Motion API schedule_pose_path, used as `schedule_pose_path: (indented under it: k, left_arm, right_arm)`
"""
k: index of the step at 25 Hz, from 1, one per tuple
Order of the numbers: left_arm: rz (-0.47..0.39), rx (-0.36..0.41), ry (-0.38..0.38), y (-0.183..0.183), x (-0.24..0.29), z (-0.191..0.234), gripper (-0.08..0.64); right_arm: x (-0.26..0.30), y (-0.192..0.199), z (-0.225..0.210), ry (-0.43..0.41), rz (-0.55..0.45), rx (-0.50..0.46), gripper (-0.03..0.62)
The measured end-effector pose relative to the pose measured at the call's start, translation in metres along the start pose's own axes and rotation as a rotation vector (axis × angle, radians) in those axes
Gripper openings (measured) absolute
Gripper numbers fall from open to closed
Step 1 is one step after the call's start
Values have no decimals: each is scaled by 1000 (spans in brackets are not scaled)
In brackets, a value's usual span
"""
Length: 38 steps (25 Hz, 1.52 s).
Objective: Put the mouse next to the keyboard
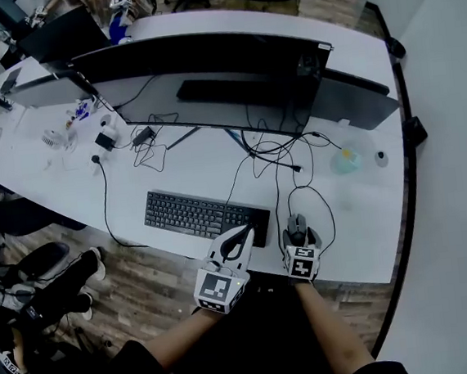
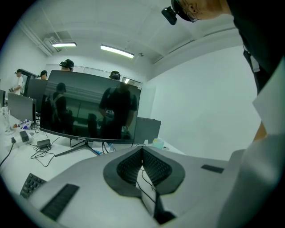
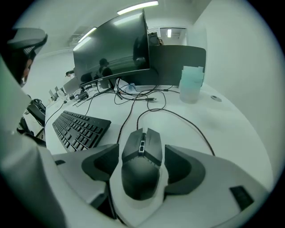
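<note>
A dark wired mouse (image 1: pixel 296 225) (image 3: pixel 140 149) lies on the white desk (image 1: pixel 190 166), just right of the black keyboard (image 1: pixel 195 212) (image 3: pixel 80 127). My right gripper (image 1: pixel 301 236) (image 3: pixel 142 156) is open and straddles the mouse, with a thin gap showing at the left pad. The mouse cable (image 1: pixel 324 202) loops away toward the monitor. My left gripper (image 1: pixel 245 237) (image 2: pixel 142 151) is shut on nothing, its tips together above the keyboard's right end. A corner of the keyboard (image 2: pixel 31 185) shows low in the left gripper view.
A wide curved monitor (image 1: pixel 207 78) stands behind the keyboard, with tangled cables (image 1: pixel 271 150) under it. A pale teal container (image 1: pixel 346 160) (image 3: pixel 191 84) sits at the right. Chargers and plugs (image 1: pixel 106 139) lie at the left. The desk's front edge (image 1: pixel 341 277) is right under my grippers.
</note>
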<state>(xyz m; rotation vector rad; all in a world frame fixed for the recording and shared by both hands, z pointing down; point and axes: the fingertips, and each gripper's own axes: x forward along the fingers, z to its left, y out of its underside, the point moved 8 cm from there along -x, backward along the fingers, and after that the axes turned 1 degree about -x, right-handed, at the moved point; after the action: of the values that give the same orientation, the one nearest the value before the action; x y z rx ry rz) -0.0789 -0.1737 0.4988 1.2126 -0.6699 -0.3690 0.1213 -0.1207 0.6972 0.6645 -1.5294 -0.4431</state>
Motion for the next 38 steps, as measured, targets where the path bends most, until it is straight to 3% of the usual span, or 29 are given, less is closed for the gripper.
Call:
schedule_pose_path:
  k: [8,15,22,25,27,30,38]
  left_arm:
    - [-69,-4,37,-15,-39,2,5]
    - [-95,-66,99,-4,-56,-18,5]
    - [-133,-51,129,1,-75,-28,5]
    - [-151,-57,118,2,-86,-33,5]
    - [-160,-66,107,2,-91,-42,5]
    - [-190,-52,106,-1,-100,-63,5]
    - [-224,-32,82,-5,-141,-143,5]
  right_arm:
    - [-61,-15,17,-49,-107,16,322]
    - [-120,-35,42,-93,-209,18,321]
    - [-182,-45,56,-112,-329,30,310]
    - [-206,-47,62,-127,-393,17,238]
    - [-217,-47,64,-123,-427,-13,138]
    - [-234,-41,60,-153,-465,-17,42]
    - [-315,-13,49,-232,-561,4,20]
